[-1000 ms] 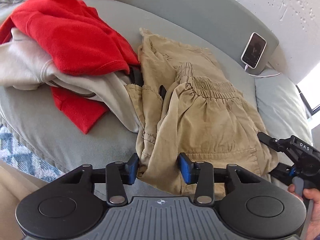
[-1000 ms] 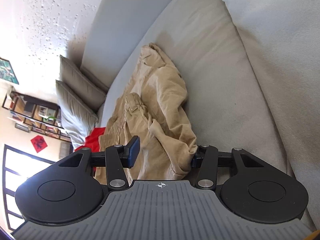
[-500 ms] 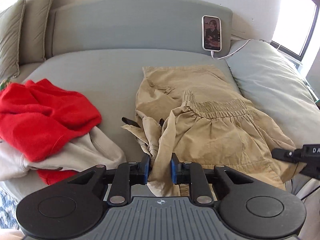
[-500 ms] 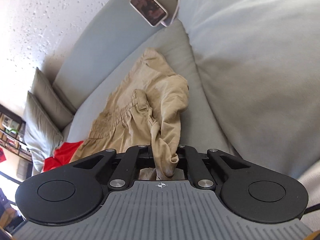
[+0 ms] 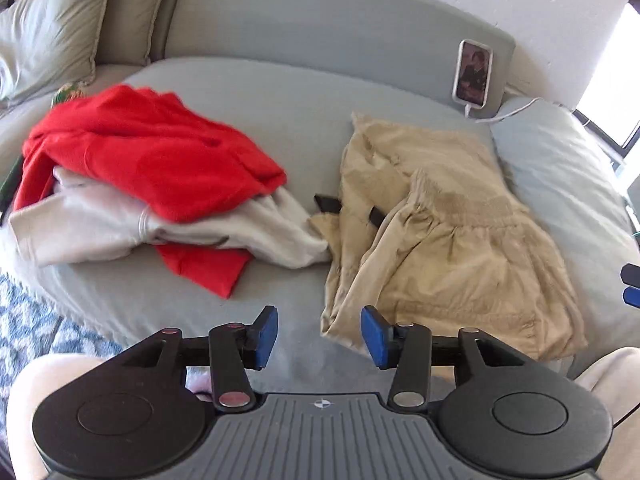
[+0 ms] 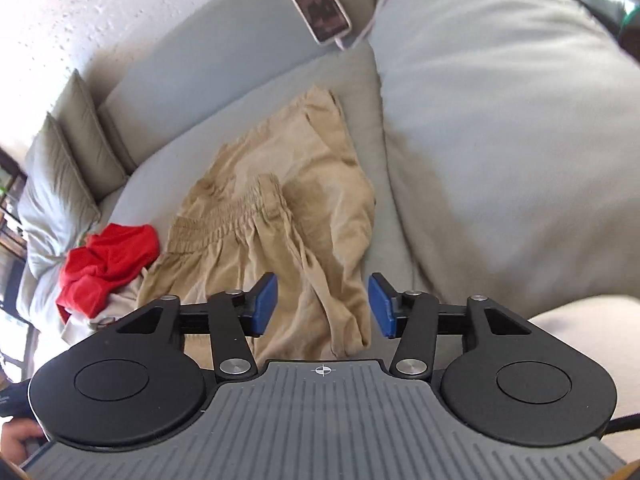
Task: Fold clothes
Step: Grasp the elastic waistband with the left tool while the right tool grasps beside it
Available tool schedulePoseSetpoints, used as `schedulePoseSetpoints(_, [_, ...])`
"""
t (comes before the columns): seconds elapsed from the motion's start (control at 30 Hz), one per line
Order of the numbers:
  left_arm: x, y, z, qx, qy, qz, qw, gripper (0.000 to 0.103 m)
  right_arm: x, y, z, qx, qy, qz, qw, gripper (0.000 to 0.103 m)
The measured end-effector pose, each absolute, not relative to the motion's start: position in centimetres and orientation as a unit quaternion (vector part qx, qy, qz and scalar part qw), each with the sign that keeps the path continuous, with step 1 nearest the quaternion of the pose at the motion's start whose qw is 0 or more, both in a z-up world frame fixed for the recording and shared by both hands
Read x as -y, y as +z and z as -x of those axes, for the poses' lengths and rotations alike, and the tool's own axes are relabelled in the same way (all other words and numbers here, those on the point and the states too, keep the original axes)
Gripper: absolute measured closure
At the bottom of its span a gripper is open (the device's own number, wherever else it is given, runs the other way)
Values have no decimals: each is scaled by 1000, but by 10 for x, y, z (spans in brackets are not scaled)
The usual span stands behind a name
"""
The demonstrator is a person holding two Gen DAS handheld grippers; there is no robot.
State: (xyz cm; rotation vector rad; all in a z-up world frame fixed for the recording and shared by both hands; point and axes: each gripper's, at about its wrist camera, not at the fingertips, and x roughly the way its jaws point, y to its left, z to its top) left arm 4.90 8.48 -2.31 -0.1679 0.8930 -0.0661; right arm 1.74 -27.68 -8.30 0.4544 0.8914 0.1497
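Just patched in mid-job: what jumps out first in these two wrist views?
The bright red garment grabs the eye, heaped on a pale grey one at the left of the sofa seat. Right of it lie the rumpled khaki shorts, near both grippers: left gripper and right gripper are open, holding nothing.

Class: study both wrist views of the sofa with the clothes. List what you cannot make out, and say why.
1. Phone screen image: too small in the left view, blurred in the right.
2. Grey garment: type unclear, the red garment lies over it.
3. Khaki shorts near hem: hidden behind the right gripper body.
4. Right gripper in the left view: cut off by the edge.
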Motion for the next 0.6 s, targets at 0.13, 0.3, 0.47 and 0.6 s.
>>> schedulePoseSetpoints(0.13, [-67, -4, -66, -374, -101, 79, 918, 66, 281, -41, -17, -371, 75, -185, 907, 43])
schedulePoseSetpoints(0.3, [-31, -25, -132, -383, -123, 28, 915, 93, 248, -35, -53, -354, 130, -104, 920, 66])
schedulePoseSetpoints(0.47, [-18, -77, -186, -434, -87, -4, 897, 95, 202, -75, -99, -365, 207, -54, 906, 92])
schedulePoseSetpoints(0.6, [-31, -91, -196, -444, -82, 18, 892, 92, 178, -127, -142, -411, 176, 24, 894, 92])
